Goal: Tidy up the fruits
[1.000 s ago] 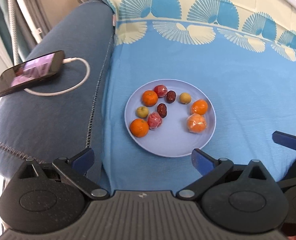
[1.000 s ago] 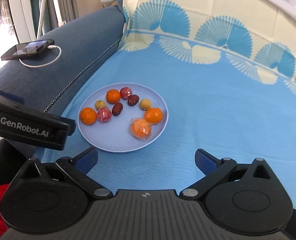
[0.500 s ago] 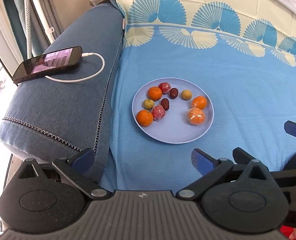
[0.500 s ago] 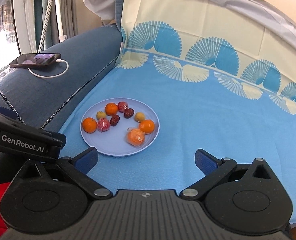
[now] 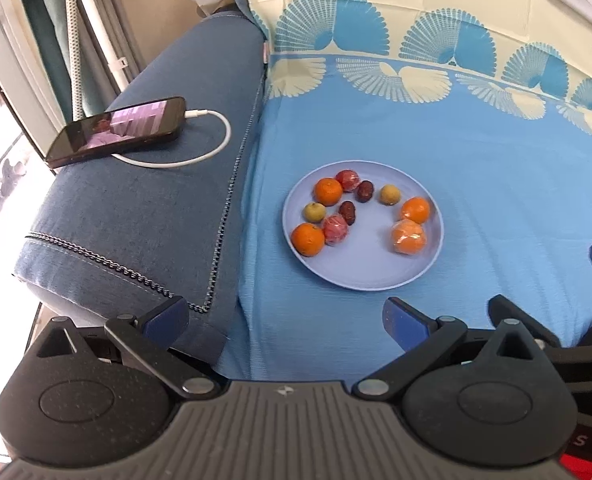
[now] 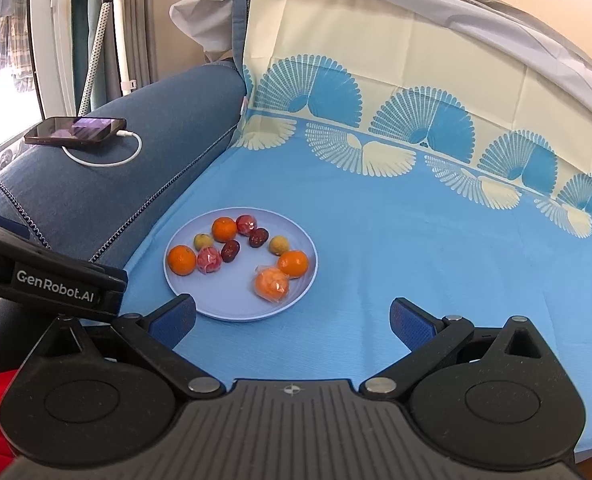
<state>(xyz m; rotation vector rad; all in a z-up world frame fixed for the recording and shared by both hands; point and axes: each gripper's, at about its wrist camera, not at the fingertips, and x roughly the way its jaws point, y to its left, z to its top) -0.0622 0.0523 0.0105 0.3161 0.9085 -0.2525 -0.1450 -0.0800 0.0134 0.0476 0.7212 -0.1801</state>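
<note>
Pale lilac plate (image 6: 304, 276) out on the blue sheet (image 6: 416, 256), all the fruit loaded onto it: three bare oranges (image 6: 181, 260), a wrapped orange (image 6: 271, 283) at the near rim, two red wrapped pieces (image 6: 209, 260), two dark dates (image 6: 230, 251), two small yellow-green ones (image 6: 278, 245). No bare long axis to line up on; everything roundish, strung in a loose arc. Dead ahead and a touch left of the right tool (image 6: 291, 318), wrapped orange nearest its fingers. Ahead and right of the left tool (image 5: 285, 320), a longer reach. Both tools spread wide, gripping nothing, held back short of the plate. Nearer hand by this look: the right, straight forward and down. Phone (image 5: 115, 132) on its cable on the sofa arm (image 5: 135, 220), well left, out of play.
</note>
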